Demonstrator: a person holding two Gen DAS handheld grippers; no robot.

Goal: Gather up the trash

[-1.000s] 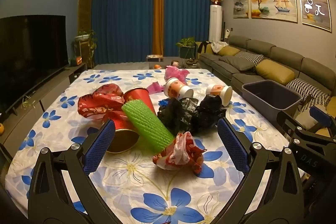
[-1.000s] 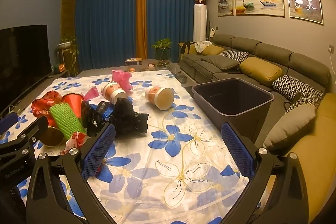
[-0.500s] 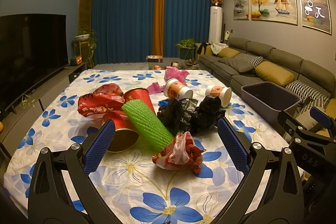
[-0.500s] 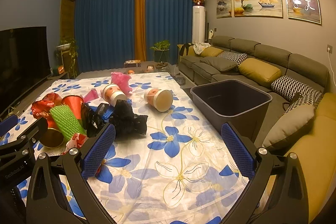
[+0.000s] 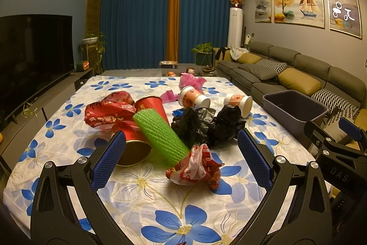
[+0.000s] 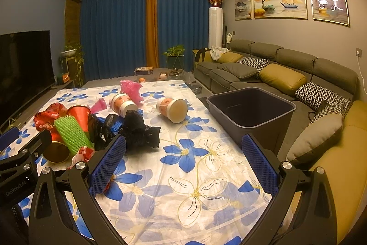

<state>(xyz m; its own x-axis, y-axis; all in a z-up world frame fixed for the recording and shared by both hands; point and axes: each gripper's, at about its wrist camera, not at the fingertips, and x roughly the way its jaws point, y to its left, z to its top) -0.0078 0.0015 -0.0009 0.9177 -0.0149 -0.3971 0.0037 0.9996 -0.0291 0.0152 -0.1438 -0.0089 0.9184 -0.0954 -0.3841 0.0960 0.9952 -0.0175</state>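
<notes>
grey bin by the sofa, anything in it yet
Empty as far as shown: the grey bin shows only bare dark walls; its floor is hidden.

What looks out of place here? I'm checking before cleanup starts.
Trash is heaped on the floral tablecloth: two paper cups on their sides, crumpled black bags, a green foam sleeve. The bin looks empty.

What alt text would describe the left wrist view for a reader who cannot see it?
The open left gripper hovers above a crumpled red-and-white wrapper on a flowered tablecloth. Behind the wrapper lie a green foam net, black bags and paper cups; a dark bin stands at the right.
</notes>
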